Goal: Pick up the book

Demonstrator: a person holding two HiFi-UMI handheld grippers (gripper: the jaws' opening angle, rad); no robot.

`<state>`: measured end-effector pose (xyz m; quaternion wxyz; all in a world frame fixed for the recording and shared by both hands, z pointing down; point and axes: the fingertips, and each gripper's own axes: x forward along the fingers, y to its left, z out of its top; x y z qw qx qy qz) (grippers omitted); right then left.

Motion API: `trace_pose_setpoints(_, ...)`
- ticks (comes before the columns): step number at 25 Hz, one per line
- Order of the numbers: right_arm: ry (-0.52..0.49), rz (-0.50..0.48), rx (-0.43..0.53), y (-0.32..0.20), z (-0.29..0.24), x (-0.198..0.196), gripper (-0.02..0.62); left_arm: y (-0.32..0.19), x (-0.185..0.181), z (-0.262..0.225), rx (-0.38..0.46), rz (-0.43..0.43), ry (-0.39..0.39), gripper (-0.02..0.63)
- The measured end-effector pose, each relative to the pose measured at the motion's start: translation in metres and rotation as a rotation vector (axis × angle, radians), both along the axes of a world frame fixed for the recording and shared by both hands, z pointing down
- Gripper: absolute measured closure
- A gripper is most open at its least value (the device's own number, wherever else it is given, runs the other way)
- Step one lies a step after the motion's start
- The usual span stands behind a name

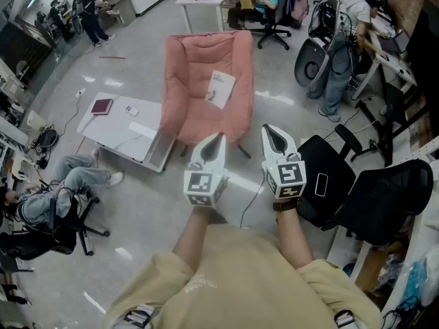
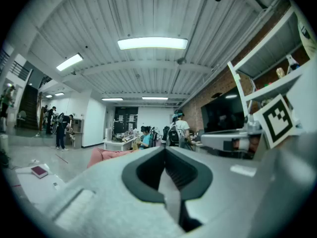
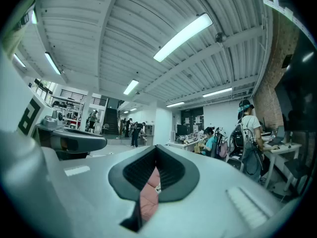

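Note:
A white book [image 1: 219, 88] lies on the seat of a pink lounge chair [image 1: 199, 108] ahead of me. A second, maroon book [image 1: 101, 106] rests on a low white table [image 1: 116, 139] to the left, and it also shows in the left gripper view as a maroon book [image 2: 38, 171]. Both grippers are held level in the air, short of the chair. My left gripper [image 1: 218, 138] is shut with nothing in it, and so is my right gripper [image 1: 272, 130]. In the right gripper view, the pink chair [image 3: 146, 197] and a sliver of white book [image 3: 157, 188] show through the jaw slit.
Black office chairs [image 1: 374, 201] stand close on the right, one with a phone [image 1: 320, 184] on its seat. A person [image 1: 65, 184] sits at the lower left. Another person [image 1: 339, 53] stands by desks at the back right. Open grey floor lies between me and the chair.

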<state>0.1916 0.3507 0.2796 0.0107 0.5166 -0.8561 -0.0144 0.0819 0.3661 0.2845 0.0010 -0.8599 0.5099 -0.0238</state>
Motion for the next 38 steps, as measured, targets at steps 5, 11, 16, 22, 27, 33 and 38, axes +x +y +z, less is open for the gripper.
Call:
trace_pose_setpoints(5,-0.058,0.044,-0.085,-0.008,0.020,0.015,0.588,0.008,0.006,-0.001,-0.005,0.032,0.030,0.603)
trace_pose_setpoints(11,-0.113,-0.003,-0.250,-0.021,0.082,-0.003,0.589,-0.008,-0.022,0.030,-0.069,-0.024,0.037,0.603)
trace_pose_setpoints(16,-0.082,-0.013,-0.273,-0.058,0.089,-0.009,0.589,-0.050,-0.024,0.035,-0.077,-0.018,0.065,0.603)
trace_pose_setpoints(22,-0.092,-0.011,-0.288,-0.134,0.086,-0.033,0.589,-0.116,-0.052,0.040,-0.099,-0.015,0.068,0.603)
trace_pose_setpoints(27,-0.086,-0.055,-0.279,-0.199,0.073,-0.084,0.589,-0.191,-0.100,0.037,-0.120,-0.041,0.090,0.603)
trace_pose_setpoints(33,-0.059,-0.066,-0.301,-0.271,0.074,-0.136,0.589,-0.267,-0.136,0.043,-0.146,0.008,0.102,0.603)
trace_pose_setpoints(38,-0.032,-0.066,-0.321,-0.317,0.082,-0.172,0.588,-0.319,-0.179,0.062,-0.188,0.020,0.102,0.603)
